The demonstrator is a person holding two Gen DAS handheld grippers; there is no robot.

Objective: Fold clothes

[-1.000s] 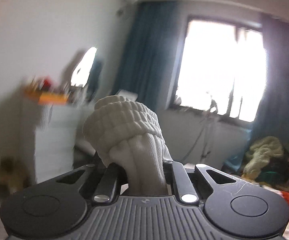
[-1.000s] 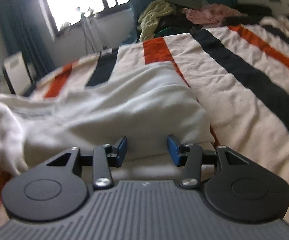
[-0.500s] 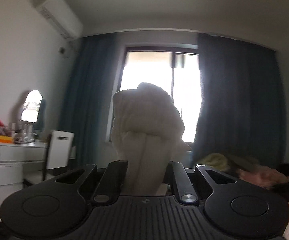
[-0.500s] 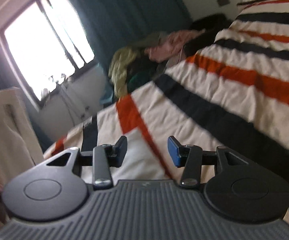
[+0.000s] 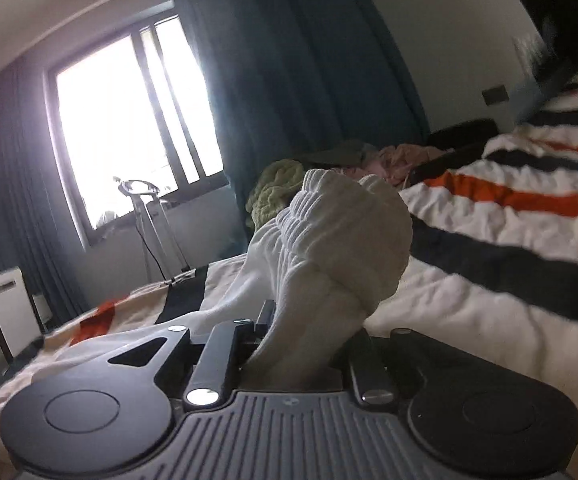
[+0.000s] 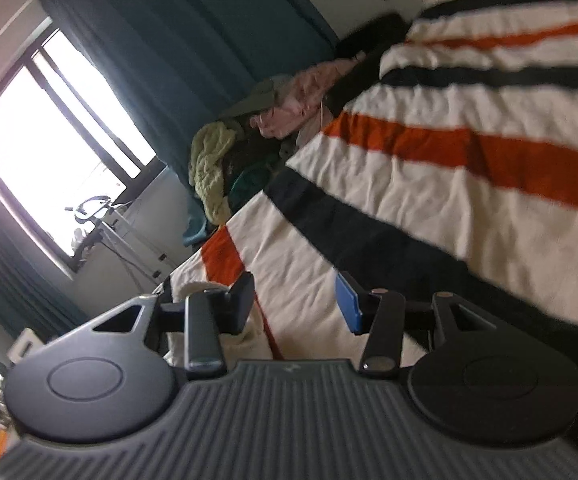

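The left gripper (image 5: pixel 305 332) is clamped on a bunched cream garment (image 5: pixel 341 240) of soft knit with a thick ribbed cuff, gathered into a rounded, fist-like lump that stands up out of the jaws; the jaws are opening slightly, yet the cloth is still pinched between them. More of the same cream fabric trails down to the left onto the bed (image 5: pixel 489 216), whose blanket is a fuzzy, wrinkled weave striped in cream, black and orange. Beyond the lump lies a heap of clothes (image 5: pixel 277 188), yellow-green knit and pink cloth, beside heavy teal curtains (image 5: pixel 297 80). The right gripper (image 6: pixel 295 300) has its jaws apart with nothing between them, one blue pad showing, above the striped blanket. Half a second earlier the left view faced the window (image 5: pixel 129 128) squarely with the lump against the light; now the bed fills its right side and the window sits tilted to the left.
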